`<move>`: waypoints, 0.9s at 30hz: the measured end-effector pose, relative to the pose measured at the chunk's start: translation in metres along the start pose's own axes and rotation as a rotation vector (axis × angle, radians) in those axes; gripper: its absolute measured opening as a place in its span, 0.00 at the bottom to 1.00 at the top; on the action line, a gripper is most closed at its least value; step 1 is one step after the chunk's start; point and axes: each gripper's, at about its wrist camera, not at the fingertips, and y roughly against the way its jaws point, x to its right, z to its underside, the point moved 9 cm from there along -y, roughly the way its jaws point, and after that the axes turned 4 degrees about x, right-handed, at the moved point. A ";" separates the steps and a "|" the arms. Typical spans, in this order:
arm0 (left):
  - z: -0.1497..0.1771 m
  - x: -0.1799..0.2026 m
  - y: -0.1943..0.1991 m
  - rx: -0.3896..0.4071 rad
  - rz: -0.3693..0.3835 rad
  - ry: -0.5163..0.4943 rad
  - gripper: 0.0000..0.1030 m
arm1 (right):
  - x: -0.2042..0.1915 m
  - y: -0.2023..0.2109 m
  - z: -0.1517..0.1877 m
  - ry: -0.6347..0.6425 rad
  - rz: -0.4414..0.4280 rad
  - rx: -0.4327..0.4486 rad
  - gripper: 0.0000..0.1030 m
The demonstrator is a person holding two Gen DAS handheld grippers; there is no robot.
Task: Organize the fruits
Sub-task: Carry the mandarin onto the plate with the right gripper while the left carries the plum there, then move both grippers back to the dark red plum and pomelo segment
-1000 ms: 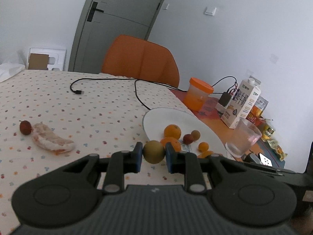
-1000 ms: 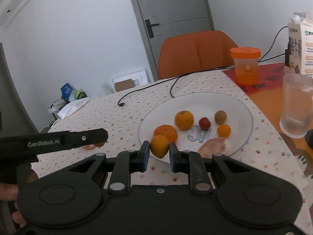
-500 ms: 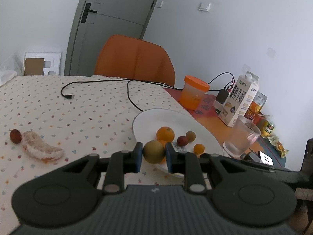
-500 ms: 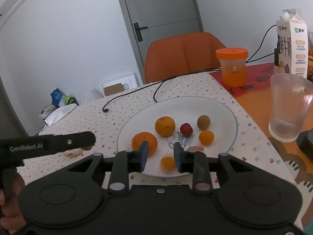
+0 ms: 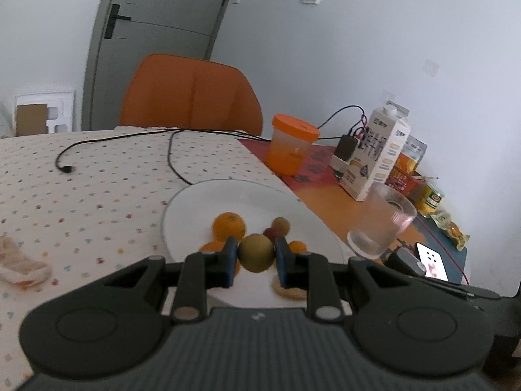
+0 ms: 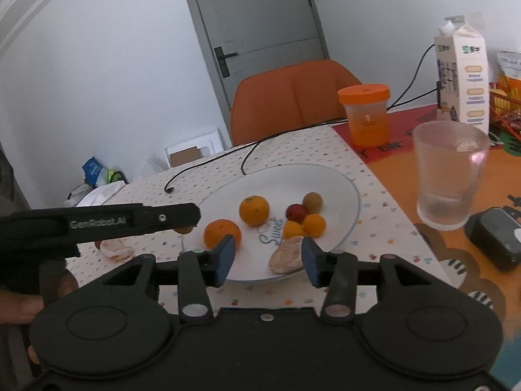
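My left gripper [image 5: 255, 254] is shut on a round olive-brown fruit [image 5: 256, 252] and holds it over the near rim of the white plate [image 5: 195, 208]. In the right wrist view it reaches in from the left [image 6: 187, 224], beside the plate [image 6: 345, 185]. My right gripper [image 6: 264, 257] is open and empty above the plate's front edge. On the plate lie two oranges [image 6: 254, 210] [image 6: 222, 234], two small orange fruits [image 6: 314, 224] [image 6: 292, 229], a red fruit [image 6: 296, 212], a brown fruit [image 6: 313, 202] and a peeled segment [image 6: 288, 257].
A peeled fruit piece [image 5: 22, 268] lies on the dotted cloth left of the plate. A clear glass [image 6: 447, 172], an orange-lidded jar [image 6: 366, 114], a milk carton [image 6: 462, 75] and a black device [image 6: 495, 241] stand to the right. A black cable [image 5: 130, 140] crosses the table behind the plate.
My right gripper opened and let a small orange fruit go onto the plate, then drew back. My left gripper carried the olive-brown fruit rightward over the plate.
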 end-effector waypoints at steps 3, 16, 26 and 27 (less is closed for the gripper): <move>-0.002 0.005 -0.007 -0.003 0.005 -0.002 0.22 | 0.006 0.002 0.000 -0.004 0.008 0.002 0.46; -0.012 -0.004 0.005 0.040 -0.059 -0.006 0.83 | -0.002 0.004 -0.001 0.010 -0.005 0.011 0.54; -0.026 -0.064 0.051 0.102 -0.190 0.019 0.96 | -0.045 0.000 -0.004 0.055 -0.073 0.048 0.93; -0.026 -0.070 0.055 0.103 -0.200 0.026 0.96 | -0.051 0.000 -0.005 0.063 -0.082 0.055 0.98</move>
